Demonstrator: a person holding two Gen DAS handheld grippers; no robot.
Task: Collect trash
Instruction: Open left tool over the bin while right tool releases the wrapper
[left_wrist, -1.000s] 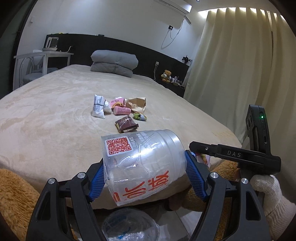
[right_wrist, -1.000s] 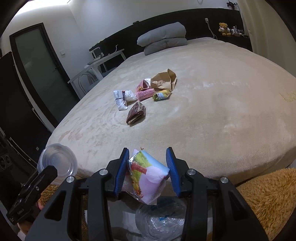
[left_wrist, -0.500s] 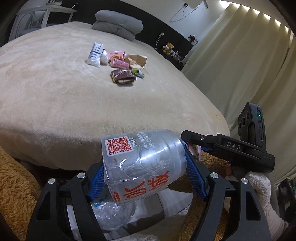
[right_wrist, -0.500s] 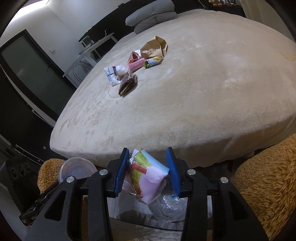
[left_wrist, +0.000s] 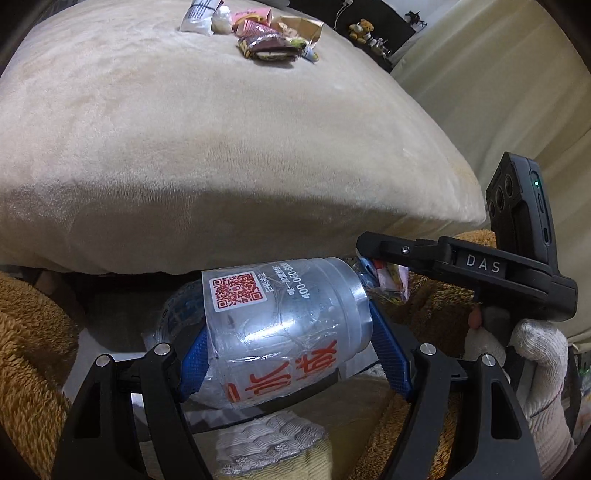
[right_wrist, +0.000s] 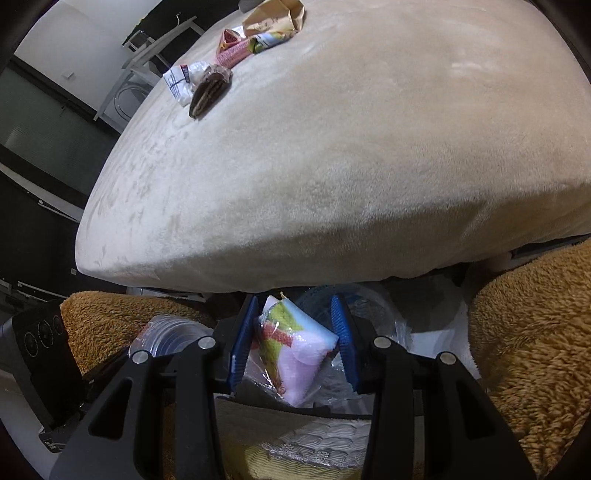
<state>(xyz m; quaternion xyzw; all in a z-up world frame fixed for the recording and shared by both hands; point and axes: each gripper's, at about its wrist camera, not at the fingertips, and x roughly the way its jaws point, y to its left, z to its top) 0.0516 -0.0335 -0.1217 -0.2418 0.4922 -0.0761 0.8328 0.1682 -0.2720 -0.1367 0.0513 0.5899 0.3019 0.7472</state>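
In transit: left hand-held gripper (left_wrist: 291, 354) clamped across a clear plastic jar (left_wrist: 280, 332); right hand-held gripper (right_wrist: 293, 345) pinching a pastel snack packet (right_wrist: 295, 347), both low over the bin area below the bed (left_wrist: 221, 147) edge. Outstanding: wrapper pile (left_wrist: 266, 37) on the bed.

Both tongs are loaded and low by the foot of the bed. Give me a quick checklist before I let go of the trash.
1. Left tongs gripping the clear plastic jar: ok, both pads press its sides.
2. Right tongs gripping the colourful snack packet: ok.
3. Bin under the tongs: cannot tell; only a clear plastic liner shows below the packet.
4. Tongs apart from each other: ok, side by side, not touching.
5. Trash left on the bed: not ok, a pile of wrappers still lies there.
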